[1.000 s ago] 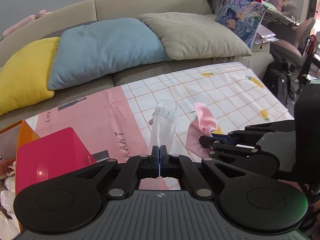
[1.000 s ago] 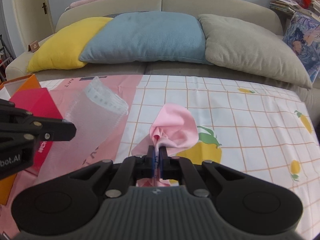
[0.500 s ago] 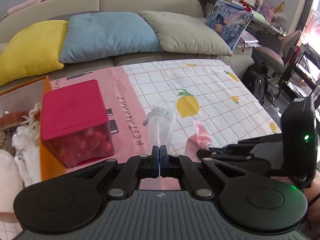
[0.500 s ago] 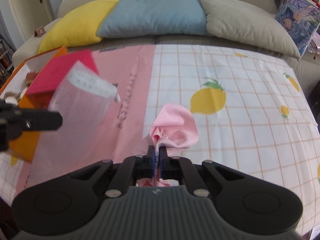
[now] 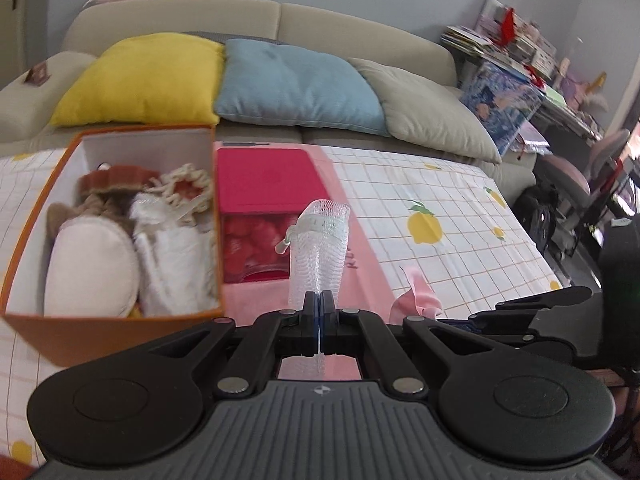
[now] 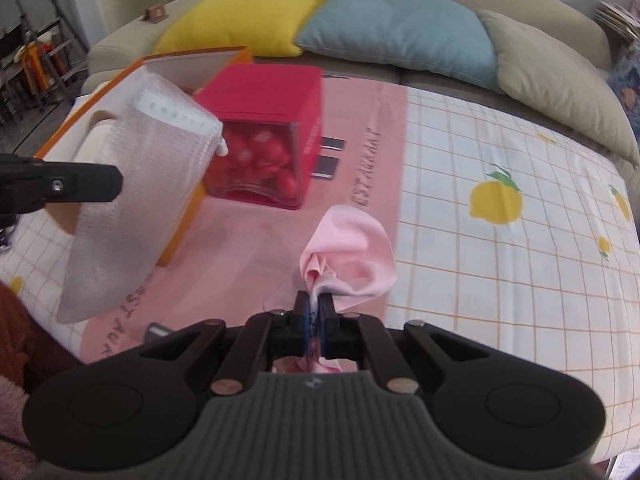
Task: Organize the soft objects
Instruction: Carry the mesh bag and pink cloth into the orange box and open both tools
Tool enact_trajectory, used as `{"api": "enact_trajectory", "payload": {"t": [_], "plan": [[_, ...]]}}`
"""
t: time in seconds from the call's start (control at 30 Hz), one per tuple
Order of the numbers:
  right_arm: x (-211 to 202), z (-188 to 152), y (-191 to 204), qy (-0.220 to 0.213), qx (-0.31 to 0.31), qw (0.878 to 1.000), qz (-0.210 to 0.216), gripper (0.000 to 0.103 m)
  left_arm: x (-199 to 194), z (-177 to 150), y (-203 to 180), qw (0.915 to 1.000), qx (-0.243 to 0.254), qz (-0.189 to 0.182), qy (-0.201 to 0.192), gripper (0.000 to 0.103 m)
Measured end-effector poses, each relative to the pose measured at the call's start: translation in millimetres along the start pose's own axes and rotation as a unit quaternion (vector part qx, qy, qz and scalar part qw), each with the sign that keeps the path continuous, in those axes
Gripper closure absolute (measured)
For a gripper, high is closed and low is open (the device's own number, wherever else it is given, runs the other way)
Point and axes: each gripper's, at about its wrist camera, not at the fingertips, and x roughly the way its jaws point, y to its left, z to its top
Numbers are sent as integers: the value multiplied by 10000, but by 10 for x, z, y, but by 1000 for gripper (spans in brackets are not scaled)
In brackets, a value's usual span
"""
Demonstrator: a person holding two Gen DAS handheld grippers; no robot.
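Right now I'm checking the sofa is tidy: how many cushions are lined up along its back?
3. The yellow cushion sits at the left, the blue cushion in the middle overlapping it, and the beige cushion at the right. More could be hidden outside the views.

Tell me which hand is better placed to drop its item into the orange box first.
Probably left. The left gripper, shut on the clear mesh pouch, sits right beside the orange fabric box. The right gripper, holding the pink cloth, is farther away.

The left gripper (image 5: 320, 312) is matte black, with silver screws and a ribbed grey base.
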Motion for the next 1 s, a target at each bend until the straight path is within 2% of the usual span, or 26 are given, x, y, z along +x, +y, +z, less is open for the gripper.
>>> {"api": "enact_trajectory", "payload": {"t": [0.33, 0.6, 0.73, 0.87, 1.0], "plan": [[-225, 231, 501, -321, -332, 9971, 611, 101, -351, -2, 521, 9972, -529, 173, -500, 103], [-311, 756, 800, -716, -454, 9904, 1096, 101, -514, 289, 956, 9947, -668, 271, -727, 103], [-205, 1059, 1013, -856, -695, 9866, 1201, 101, -477, 509, 1262, 9925, -936, 313, -722, 103], [20, 1319, 1182, -816, -902, 9844, 1274, 101, -346, 695, 1440, 9927, -911, 440, -662, 103], [355, 1531, 1300, -683, -1206, 9847, 1058, 101, -187, 850, 1560, 9931, -904, 411, -629, 103]]}}
